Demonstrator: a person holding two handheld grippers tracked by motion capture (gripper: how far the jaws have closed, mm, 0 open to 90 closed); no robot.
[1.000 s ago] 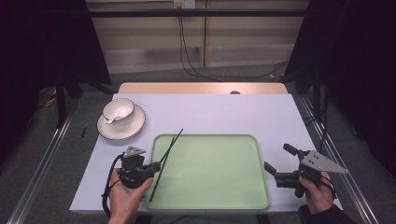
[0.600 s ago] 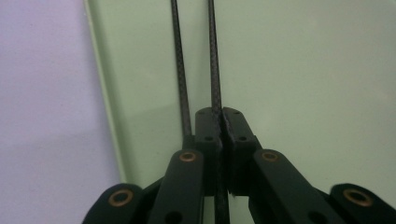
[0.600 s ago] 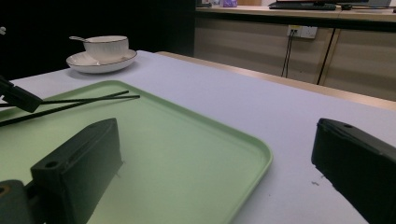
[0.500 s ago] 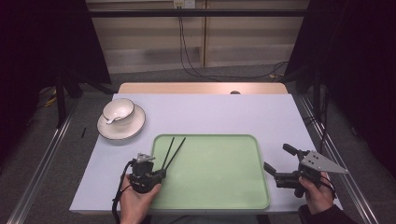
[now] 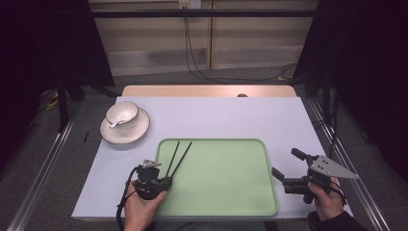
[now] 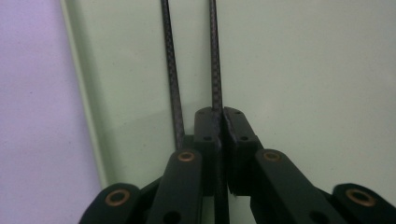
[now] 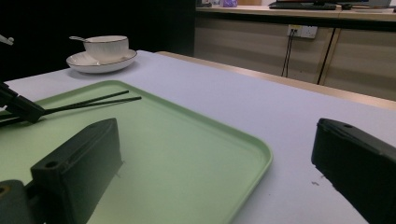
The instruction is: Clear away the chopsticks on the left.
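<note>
Two thin black chopsticks (image 5: 178, 156) lie in a narrow V on the left part of the green tray (image 5: 226, 202). My left gripper (image 5: 165, 180) sits low at the tray's near left corner. In the left gripper view its jaws (image 6: 222, 114) are shut on the right chopstick (image 6: 215, 65). The other chopstick (image 6: 172, 70) runs beside it and passes under the left jaw. My right gripper (image 5: 287, 164) rests at the tray's right rim, open with nothing between its fingers; the right gripper view (image 7: 217, 140) shows the gap wide over the tray's edge (image 7: 252, 149).
A white bowl (image 5: 122, 114) with a spoon stands on a saucer (image 5: 129, 134) at the back left of the lilac table cover (image 5: 240, 120). The bowl (image 7: 105, 46) shows far off in the right gripper view. Cables hang behind the table.
The left hand has sunk and shifted right onto the tray. The chopsticks, earlier one slanted line crossing the tray's left rim, now lie spread on the tray. The right gripper has kept still.
</note>
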